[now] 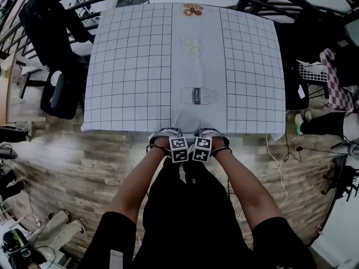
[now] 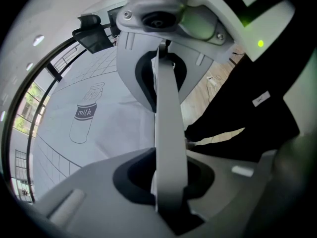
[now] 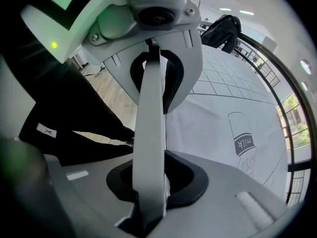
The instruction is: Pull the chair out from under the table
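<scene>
The chair is tucked under the table (image 1: 129,66), which carries a white checked cloth, so only the chair's pale back rail (image 2: 167,108) (image 3: 151,113) shows. In both gripper views that rail runs straight through between the jaws. My left gripper (image 1: 166,137) (image 2: 166,128) and right gripper (image 1: 213,135) (image 3: 151,130) stand side by side at the table's near edge, pointing steeply down. Each is shut on the rail. The seat and legs are hidden by the cloth and by my arms.
A milk bottle drawing (image 1: 198,96) marks the cloth just beyond the grippers. A black office chair with a jacket (image 1: 53,49) stands at the left. A white cable (image 1: 277,167) trails over the wooden floor at the right, near a person's shoes (image 1: 303,122). A black railing curves behind the table.
</scene>
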Demonstrator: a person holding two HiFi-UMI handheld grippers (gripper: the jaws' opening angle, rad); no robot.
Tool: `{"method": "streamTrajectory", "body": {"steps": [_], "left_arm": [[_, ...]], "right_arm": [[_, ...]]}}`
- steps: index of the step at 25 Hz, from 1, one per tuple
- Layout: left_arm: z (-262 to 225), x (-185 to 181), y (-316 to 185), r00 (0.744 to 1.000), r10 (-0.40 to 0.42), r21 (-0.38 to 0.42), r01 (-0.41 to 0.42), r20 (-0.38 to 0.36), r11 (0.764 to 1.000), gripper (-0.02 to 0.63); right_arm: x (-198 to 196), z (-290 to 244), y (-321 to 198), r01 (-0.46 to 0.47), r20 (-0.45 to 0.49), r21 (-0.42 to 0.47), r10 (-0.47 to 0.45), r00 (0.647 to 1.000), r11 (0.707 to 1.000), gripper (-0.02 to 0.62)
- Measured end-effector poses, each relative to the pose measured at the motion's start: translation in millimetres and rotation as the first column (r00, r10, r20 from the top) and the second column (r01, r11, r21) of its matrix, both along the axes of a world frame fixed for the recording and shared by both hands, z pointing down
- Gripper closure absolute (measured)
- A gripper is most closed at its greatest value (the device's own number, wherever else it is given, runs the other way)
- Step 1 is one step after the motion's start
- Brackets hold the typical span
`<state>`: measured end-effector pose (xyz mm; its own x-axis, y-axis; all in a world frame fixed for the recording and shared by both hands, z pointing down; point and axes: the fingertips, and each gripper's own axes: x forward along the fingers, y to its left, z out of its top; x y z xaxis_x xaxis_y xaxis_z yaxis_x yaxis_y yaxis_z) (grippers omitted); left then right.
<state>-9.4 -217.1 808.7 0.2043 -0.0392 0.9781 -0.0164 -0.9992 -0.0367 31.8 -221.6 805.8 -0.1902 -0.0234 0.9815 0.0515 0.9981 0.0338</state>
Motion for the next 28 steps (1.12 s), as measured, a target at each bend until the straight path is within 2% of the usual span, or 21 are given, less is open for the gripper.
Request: {"method": "streamTrajectory", "body": {"steps": [19, 28], "left_arm": [[-9, -2, 55, 1.0, 0.015, -0.01, -0.015, 0.007, 1.0, 0.528], [-10, -6, 83, 0.999, 0.031, -0.007, -0.031, 0.008, 1.0, 0.529]], "right_arm": [[0, -5, 55, -0.009, -0.001, -0.005, 0.009, 1.0, 1.0, 0.522], [-3, -6, 84, -0.039, -0.017, -0.038, 0.038, 0.999, 0.999, 0.52]]}}
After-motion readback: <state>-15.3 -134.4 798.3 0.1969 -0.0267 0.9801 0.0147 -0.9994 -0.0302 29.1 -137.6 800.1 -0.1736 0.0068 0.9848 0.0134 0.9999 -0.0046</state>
